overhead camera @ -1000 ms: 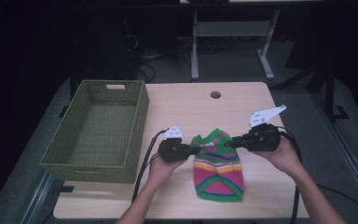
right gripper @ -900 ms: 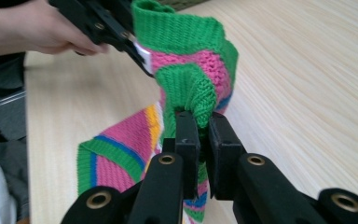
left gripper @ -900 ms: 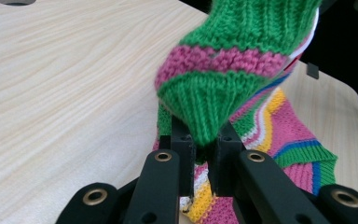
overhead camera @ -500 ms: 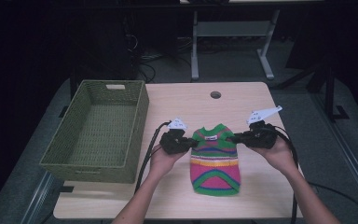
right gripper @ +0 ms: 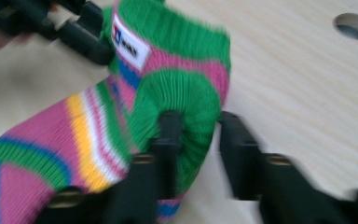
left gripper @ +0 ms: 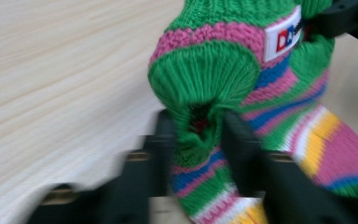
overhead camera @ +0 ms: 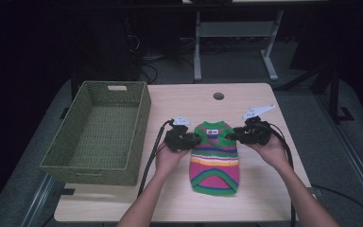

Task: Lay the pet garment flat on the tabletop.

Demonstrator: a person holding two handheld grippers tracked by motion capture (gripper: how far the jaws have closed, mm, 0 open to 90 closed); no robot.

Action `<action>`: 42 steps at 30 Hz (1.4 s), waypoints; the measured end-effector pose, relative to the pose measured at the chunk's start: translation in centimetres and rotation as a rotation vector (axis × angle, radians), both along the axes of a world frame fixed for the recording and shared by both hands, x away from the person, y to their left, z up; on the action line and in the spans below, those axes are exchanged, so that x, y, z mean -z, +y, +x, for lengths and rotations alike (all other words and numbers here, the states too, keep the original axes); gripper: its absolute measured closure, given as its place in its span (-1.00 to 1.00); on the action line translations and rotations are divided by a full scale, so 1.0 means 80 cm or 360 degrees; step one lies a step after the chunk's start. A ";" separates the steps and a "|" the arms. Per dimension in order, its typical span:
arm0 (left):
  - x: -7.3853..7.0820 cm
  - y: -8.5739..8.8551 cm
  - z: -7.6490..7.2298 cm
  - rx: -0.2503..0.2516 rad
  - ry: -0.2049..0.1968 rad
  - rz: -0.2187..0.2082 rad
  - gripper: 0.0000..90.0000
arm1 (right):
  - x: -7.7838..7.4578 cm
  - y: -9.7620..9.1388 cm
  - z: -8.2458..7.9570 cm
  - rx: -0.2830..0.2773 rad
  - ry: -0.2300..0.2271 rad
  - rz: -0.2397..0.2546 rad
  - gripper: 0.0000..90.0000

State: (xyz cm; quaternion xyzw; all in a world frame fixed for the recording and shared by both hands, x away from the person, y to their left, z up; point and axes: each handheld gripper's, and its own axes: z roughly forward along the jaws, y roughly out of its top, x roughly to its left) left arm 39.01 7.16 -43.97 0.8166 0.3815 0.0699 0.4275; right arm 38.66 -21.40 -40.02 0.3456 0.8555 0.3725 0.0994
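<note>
Light wood table [overhead camera: 264,99]: green woven rectangular basket [overhead camera: 99,132] at left, empty. Small striped knit sweater, green/pink/yellow/blue [overhead camera: 215,158], lies flat near centre, long axis running near-far, collar at far end. Left gripper [left gripper: 200,123] clenched on its left sleeve cuff, right gripper [right gripper: 198,126] on the right cuff, one each side. Basket lies left of the sweater, so left hand is nearer.

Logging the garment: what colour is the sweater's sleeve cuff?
Green ribbed cuff, pink band above; clearest in left gripper view.
</note>
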 end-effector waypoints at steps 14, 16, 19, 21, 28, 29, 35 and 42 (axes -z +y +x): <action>0.012 -0.013 -0.018 0.0194 0.0046 0.0076 0.57 | 0.023 0.007 0.002 -0.0056 0.0170 -0.0115 0.56; 0.016 -0.017 -0.024 0.0242 0.0051 0.0092 0.76 | 0.037 0.008 -0.004 -0.0128 0.0242 -0.0156 0.78; 0.020 -0.024 -0.028 0.0316 0.0068 0.0146 0.86 | 0.049 0.011 -0.007 -0.0158 0.0271 -0.0204 0.88; 0.023 -0.026 -0.029 0.0311 0.0068 0.0179 0.86 | 0.056 0.014 -0.006 -0.0163 0.0290 -0.0240 0.88; 0.028 -0.020 -0.024 0.0273 0.0081 0.0207 0.82 | 0.067 0.019 0.002 -0.0125 0.0287 -0.0191 0.80; 0.029 -0.018 -0.021 0.0248 0.0100 0.0180 0.82 | 0.067 0.019 0.003 -0.0108 0.0279 -0.0184 0.80; 0.030 -0.016 -0.016 0.0188 0.0117 0.0141 0.76 | 0.072 0.018 0.011 -0.0058 0.0261 -0.0121 0.70; 0.030 -0.016 -0.016 0.0193 0.0127 0.0133 0.71 | 0.074 0.013 0.011 -0.0049 0.0276 -0.0064 0.63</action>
